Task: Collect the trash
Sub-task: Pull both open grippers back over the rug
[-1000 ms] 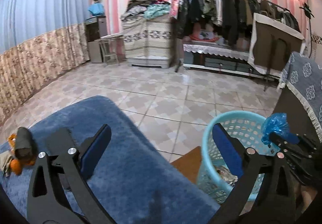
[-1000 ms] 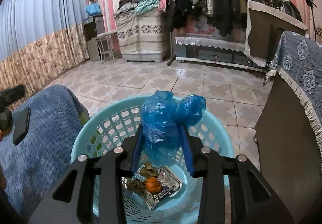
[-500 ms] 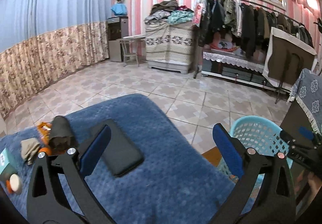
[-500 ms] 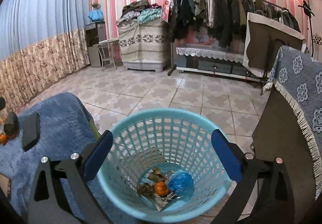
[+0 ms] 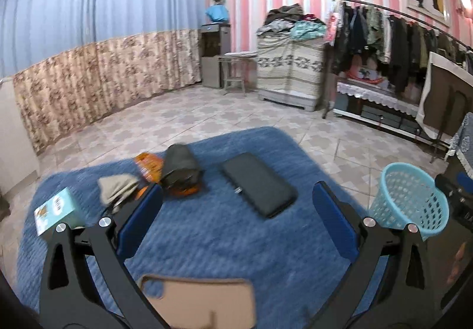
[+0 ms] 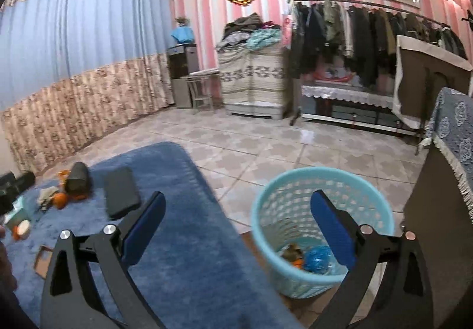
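Blue bag [image 6: 317, 258] and scraps lie in the basket [image 6: 266, 204]; both grippers, left [image 5: 236, 216] and right [image 6: 238, 228], gape wide and empty, while wrappers [image 5: 149, 165] litter the blanket [image 5: 207, 240].

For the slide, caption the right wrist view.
Open right gripper above the blue basket, blue bag inside, beside the blue rug.

At the bottom edge of the left wrist view a tan flat thing [image 5: 204, 299] is cut off and blurred, while the basket's [image 6: 295, 181] brown scraps [image 6: 291, 252] stay too small to identify.
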### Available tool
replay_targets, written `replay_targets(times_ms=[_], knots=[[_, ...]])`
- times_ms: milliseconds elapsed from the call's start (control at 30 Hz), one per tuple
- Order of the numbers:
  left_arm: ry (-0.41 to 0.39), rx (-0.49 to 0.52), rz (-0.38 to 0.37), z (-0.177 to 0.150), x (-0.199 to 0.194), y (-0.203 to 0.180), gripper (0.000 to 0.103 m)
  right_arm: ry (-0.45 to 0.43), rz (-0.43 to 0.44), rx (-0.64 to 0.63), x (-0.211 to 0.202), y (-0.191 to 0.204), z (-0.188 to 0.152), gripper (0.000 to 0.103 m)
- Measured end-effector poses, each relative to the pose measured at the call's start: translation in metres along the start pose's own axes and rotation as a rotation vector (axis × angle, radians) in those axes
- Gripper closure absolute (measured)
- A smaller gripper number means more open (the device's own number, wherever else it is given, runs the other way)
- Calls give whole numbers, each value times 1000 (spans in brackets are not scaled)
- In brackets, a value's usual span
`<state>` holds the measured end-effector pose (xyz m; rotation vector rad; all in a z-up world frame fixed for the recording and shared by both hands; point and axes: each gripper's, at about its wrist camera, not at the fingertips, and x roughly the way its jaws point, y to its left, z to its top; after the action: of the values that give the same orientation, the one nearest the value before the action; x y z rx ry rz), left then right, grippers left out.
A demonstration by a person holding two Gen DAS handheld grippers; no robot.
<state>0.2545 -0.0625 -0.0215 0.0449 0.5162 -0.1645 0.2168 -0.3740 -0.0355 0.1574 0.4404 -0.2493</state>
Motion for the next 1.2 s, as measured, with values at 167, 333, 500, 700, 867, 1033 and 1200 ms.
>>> replay_targets(times_ms=[167, 333, 500, 700, 867, 1033, 1200], knots=[[26, -32, 58, -22, -11, 40, 5, -11, 38, -27, -11, 29, -4, 7], [42, -61, 117, -42, -19, 67, 5, 4, 64, -32, -11, 44, -12, 7], [54, -86, 155, -54, -23, 86, 5, 26, 79, -49, -9, 59, -25, 7], [80, -123, 179, -72, -21, 102, 5, 30, 94, -71, -3, 71, -30, 7], [114, -155, 201, -87, -16, 110, 5, 42, 111, -94, 4, 83, -36, 7], [125, -166, 234, -96, -10, 121, 5, 68, 130, -121, 16, 95, -44, 7], [140, -184, 302, -100, 6, 145, 5, 88, 143, -154, 27, 111, -52, 7]])
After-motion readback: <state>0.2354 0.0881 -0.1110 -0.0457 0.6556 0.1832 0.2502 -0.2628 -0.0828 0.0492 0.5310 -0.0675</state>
